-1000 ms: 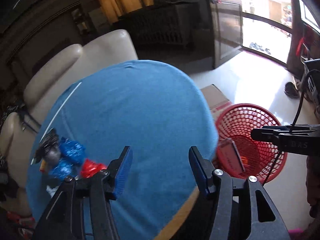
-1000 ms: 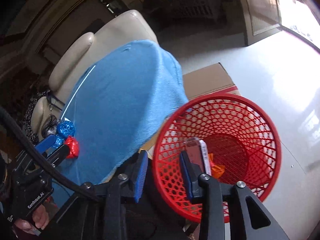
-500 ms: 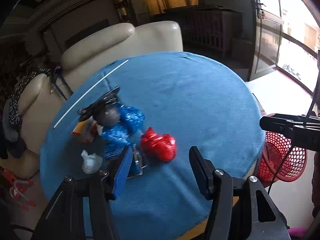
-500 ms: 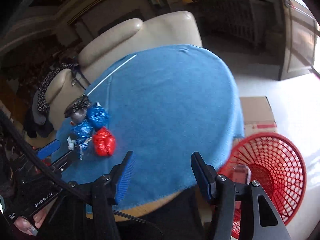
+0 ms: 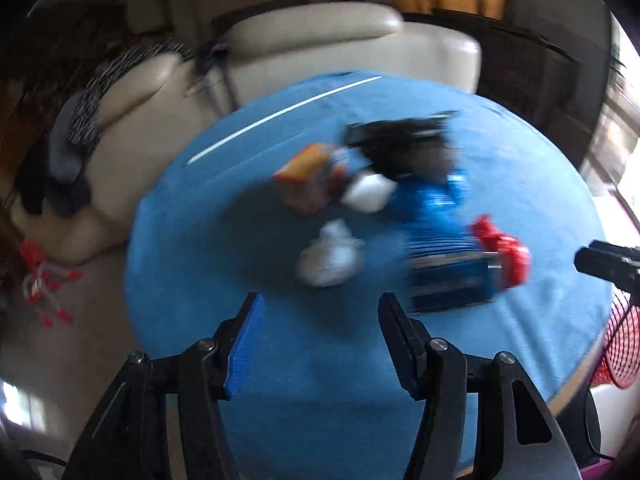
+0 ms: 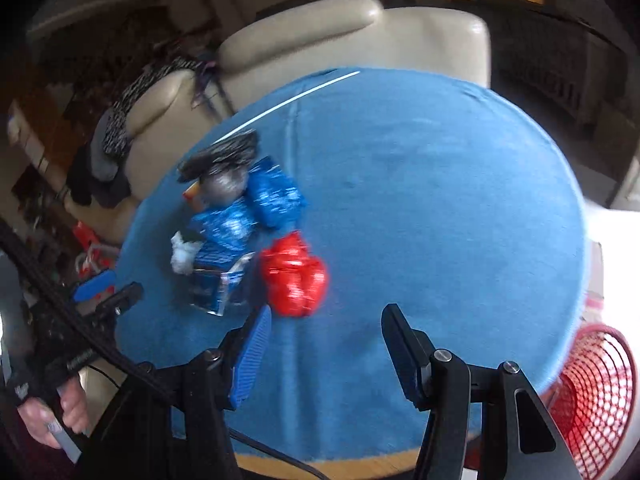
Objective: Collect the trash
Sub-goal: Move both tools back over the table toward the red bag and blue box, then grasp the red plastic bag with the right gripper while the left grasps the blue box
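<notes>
Blue cloth (image 6: 420,208) is covering the round worktop (image 6: 360,465), whose wooden edge is showing along the near side. A cream leather sofa (image 6: 320,36) is standing just behind the worktop, with dark patterned fabric (image 6: 132,96) lying over its left arm.

A red mesh basket (image 6: 596,392) is sitting on the floor off the worktop's right edge; in the left wrist view only a sliver of it is showing at the right border (image 5: 622,356).

The trash is lying in one cluster on the cloth, left of centre in the right wrist view. From the largest piece down: crumpled blue wrappers (image 6: 256,208), a red crumpled wrapper (image 6: 294,276) touching their right side, a black-and-grey bag (image 6: 224,164) at the far end, a flat blue packet (image 6: 218,284) at the near end, and a small white wad (image 6: 182,252) on the left. The left wrist view is badly smeared; it is showing the same pile, with the white wad (image 5: 332,256) nearest your left tool and an orange packet (image 5: 308,176) beyond it.

You are holding your left tool (image 5: 320,336) above the cloth with its blue pads spread apart and nothing between them. Your right tool (image 6: 326,346) is likewise standing spread and empty, its jaws having just been opening; the red wrapper is lying just beyond its left pad, apart from it. Your left hand (image 6: 52,416) is gripping the other tool's handle.
</notes>
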`<state>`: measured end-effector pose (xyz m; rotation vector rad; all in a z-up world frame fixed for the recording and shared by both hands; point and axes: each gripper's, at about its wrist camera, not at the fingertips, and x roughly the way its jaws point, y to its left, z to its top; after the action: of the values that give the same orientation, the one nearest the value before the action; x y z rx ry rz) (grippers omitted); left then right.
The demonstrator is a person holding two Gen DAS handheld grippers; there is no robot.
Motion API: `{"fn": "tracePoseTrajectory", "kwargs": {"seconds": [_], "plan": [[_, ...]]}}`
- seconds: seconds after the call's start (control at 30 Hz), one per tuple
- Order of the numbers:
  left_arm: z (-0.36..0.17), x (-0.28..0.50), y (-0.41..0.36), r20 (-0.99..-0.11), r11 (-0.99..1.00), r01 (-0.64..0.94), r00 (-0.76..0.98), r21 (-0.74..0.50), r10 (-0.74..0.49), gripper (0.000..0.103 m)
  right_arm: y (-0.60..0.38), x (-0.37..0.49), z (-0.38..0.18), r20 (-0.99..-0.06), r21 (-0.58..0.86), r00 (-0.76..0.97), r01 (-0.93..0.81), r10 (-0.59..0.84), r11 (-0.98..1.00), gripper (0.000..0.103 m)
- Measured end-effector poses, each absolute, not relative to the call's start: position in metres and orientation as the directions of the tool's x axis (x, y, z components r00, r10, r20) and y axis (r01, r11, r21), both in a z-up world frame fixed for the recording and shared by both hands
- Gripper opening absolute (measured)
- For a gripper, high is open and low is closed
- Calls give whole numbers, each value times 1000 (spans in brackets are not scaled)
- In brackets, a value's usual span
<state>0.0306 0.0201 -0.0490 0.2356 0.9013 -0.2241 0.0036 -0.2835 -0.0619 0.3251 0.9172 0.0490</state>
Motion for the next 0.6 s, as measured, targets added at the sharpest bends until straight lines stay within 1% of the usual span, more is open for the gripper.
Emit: {"fn": "tracePoseTrajectory", "kwargs": {"seconds": [0.1,0.17,0.2,0.23,0.27,0.43,0.47,0.6], "plan": [[-53,43,45,-813,967,253,570,42,-114,60,-266,26,-71,-783,280,592,64,189,958,61],[-55,46,54,-820,967,256,554,3,-144,60,-262,40,-79,-790,266,584,52,187,962,60],[-57,47,56,-823,963,268,544,-11,-161,60,-260,44,-82,-795,257,579,49,182,965,58],[-60,47,57,-828,962,273,532,-30,-177,60,-258,50,-87,-801,250,570,43,182,967,52],[-60,49,54,-834,959,279,519,-45,-190,60,-257,58,-93,-811,252,553,32,193,967,49],[-67,48,39,-852,935,310,429,-174,-301,60,-251,85,-114,-821,285,510,-24,257,958,49],[-67,50,36,-851,929,309,414,-201,-322,60,-249,86,-114,-818,282,513,-37,261,959,46],[-64,53,22,-846,909,330,379,-255,-375,61,-247,87,-115,-812,282,517,-62,272,958,42]]}}
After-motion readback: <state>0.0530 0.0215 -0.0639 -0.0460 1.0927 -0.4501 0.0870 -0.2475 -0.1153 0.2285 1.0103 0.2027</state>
